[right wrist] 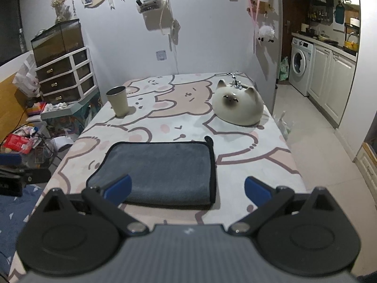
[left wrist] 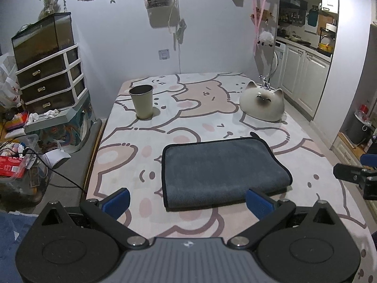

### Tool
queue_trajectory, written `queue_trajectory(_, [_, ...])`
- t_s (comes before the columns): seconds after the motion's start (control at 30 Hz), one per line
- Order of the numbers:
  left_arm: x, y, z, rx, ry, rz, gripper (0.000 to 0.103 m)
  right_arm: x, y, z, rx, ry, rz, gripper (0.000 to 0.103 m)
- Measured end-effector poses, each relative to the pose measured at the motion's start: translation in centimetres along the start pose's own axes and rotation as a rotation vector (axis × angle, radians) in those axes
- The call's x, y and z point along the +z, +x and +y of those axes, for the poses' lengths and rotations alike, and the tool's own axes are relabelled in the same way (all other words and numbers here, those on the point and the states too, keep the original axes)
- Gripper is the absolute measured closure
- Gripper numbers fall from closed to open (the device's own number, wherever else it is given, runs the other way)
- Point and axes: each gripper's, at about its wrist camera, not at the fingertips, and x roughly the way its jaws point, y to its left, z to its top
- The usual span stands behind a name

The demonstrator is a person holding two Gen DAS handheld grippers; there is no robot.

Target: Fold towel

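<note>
Grey microfibre towel point(left wrist: 223, 172) with black edging lies folded flat on the bear-print tablecloth point(left wrist: 132, 165), its small hanging loop at the far right corner. Left gripper point(left wrist: 188, 200) and right gripper point(right wrist: 187, 189) hover at the towel's near edge, both spread wide and holding nothing. Farther back stand a beige metal cup point(left wrist: 141, 101) and a cat-shaped ceramic figure point(left wrist: 262, 103), well apart.

Dim bluish light, sharp centre, fisheye-bent dark corners
</note>
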Motion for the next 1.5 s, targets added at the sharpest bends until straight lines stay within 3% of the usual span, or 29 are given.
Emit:
queue_trajectory(0.87, [-5.4,-11.2,-1.7,-0.046,0.023,-0.052,0.000,-4.6,-11.7,1.4,0.045,-0.024,-0.049,0.000])
queue_trajectory(1.5, [-8.6,-15.7,-1.1,-0.063,0.036,-0.047,0.000,-7.8,-17.4,1.4,0.083,-0.067,-0.042,0.000])
